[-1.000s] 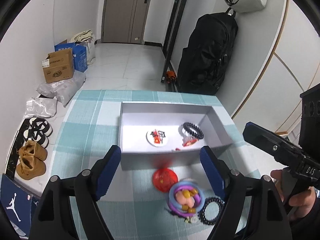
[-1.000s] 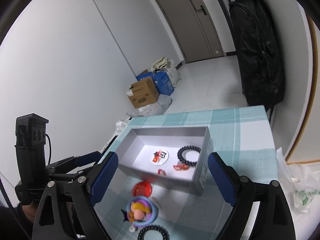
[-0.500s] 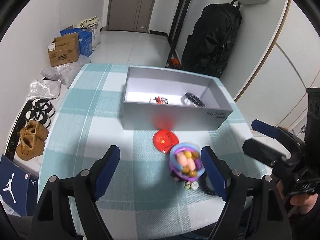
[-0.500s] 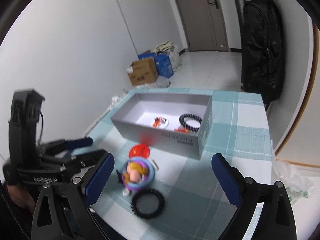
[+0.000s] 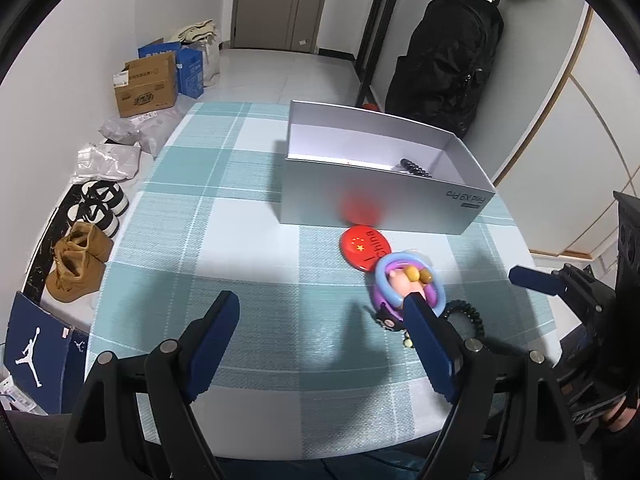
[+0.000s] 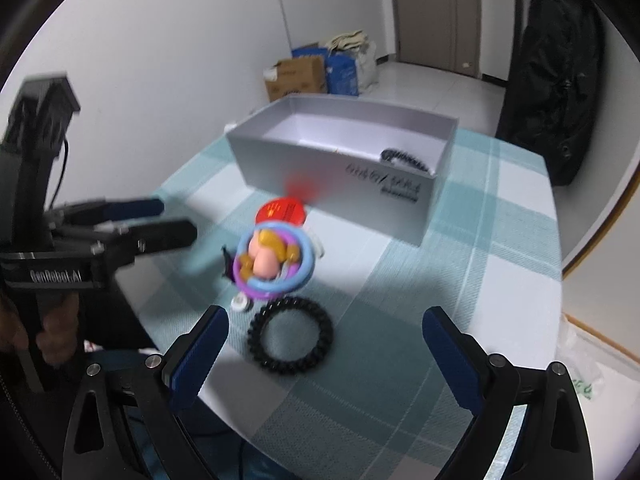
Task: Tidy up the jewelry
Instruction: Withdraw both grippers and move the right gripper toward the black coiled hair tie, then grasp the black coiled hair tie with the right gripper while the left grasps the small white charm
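A black coil hair tie (image 6: 256, 338) lies on the teal checked cloth, with my right gripper (image 6: 326, 340) open just above and around it in the right wrist view. Behind it lie a toy charm ringed in blue and purple (image 6: 272, 260) and a red round badge (image 6: 282, 210). The grey open box (image 6: 340, 172) holds a black bead bracelet (image 6: 404, 158). My left gripper (image 5: 324, 320) stands open over bare cloth, left of the charm (image 5: 408, 280), the badge (image 5: 364, 246) and the hair tie (image 5: 466, 314). Its right finger hides part of the charm.
The table's near edge (image 5: 280, 452) runs just below my left gripper. On the floor to the left are shoes (image 5: 80, 264) and cardboard boxes (image 5: 146, 88). A black backpack (image 5: 444, 56) hangs beyond the grey box (image 5: 384, 200). A hand (image 6: 56, 332) grips the left tool.
My left gripper has drawn back from the box's front wall to the near part of the table. My right gripper has rolled and sunk toward the hair tie, which now lies between its fingers.
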The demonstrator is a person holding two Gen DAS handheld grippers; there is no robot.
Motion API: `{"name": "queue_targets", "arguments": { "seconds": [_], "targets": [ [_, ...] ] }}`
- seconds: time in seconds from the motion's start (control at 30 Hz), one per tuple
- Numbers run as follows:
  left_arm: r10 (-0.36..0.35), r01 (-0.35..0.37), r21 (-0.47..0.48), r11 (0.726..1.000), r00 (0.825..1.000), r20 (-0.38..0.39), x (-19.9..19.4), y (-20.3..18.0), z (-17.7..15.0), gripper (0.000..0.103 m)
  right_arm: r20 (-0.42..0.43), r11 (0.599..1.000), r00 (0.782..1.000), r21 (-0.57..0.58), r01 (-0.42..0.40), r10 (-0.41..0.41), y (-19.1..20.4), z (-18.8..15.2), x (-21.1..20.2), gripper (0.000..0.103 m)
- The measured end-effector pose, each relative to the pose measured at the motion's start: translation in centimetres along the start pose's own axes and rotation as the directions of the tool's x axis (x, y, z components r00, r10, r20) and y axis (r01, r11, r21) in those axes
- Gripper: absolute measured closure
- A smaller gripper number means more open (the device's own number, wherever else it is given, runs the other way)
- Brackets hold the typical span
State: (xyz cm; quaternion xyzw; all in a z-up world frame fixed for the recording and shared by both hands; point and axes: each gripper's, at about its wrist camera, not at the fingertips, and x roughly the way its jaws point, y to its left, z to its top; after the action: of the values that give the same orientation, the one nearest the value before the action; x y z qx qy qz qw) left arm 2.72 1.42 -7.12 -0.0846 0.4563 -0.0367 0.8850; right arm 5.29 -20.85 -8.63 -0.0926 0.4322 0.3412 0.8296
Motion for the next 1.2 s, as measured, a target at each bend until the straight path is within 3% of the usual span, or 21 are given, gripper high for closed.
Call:
{"name": "queue_targets", "arguments": {
  "seconds": [0.23, 0.37, 0.47, 0.6, 0.77, 1.2],
  "targets": [
    [0.009, -0.009, -0.001, 1.000, 1.000, 0.001, -0.1, 0.3, -0.2, 0.023, -0.046, 0.995, 0.998, -0.095, 0.038, -0.043, 1.8, -0.5, 1.5, 0.011],
    [0.007, -0.007, -0.007, 1.000, 1.000, -0.001, -0.1, 0.4, -0.2, 0.023, -0.070, 0.987, 0.994, -0.143, 0.074, -0.085, 2.5, -0.8, 2.3, 0.026],
    [0.002, -0.002, -0.008, 1.000, 1.000, -0.011, 0.0, 0.5, -0.3, 0.023, -0.061, 0.988, 0.995, -0.144, 0.065, -0.074, 2.6, -0.8, 2.3, 0.034],
    [-0.022, 0.022, -0.005, 1.000, 0.999, -0.025, 0.1, 0.4, -0.3, 0.023, -0.058, 0.987, 0.997, -0.155, 0.038, -0.048, 3.0, -0.8, 2.2, 0.051],
    [-0.078, 0.078, 0.003, 0.997, 0.995, -0.063, 0.5, 0.0, -0.5, 0.023, -0.061, 0.988, 0.997, -0.149, 0.032, -0.041, 3.0, -0.7, 2.1, 0.058],
    [-0.076, 0.089, 0.145, 0.985, 0.993, -0.090, 0.9, -3.1, -1.6, 0.023, -0.018, 1.000, 1.000, -0.001, -0.006, 0.006, 0.3, 0.2, 0.1, 0.061]
  ]
}}
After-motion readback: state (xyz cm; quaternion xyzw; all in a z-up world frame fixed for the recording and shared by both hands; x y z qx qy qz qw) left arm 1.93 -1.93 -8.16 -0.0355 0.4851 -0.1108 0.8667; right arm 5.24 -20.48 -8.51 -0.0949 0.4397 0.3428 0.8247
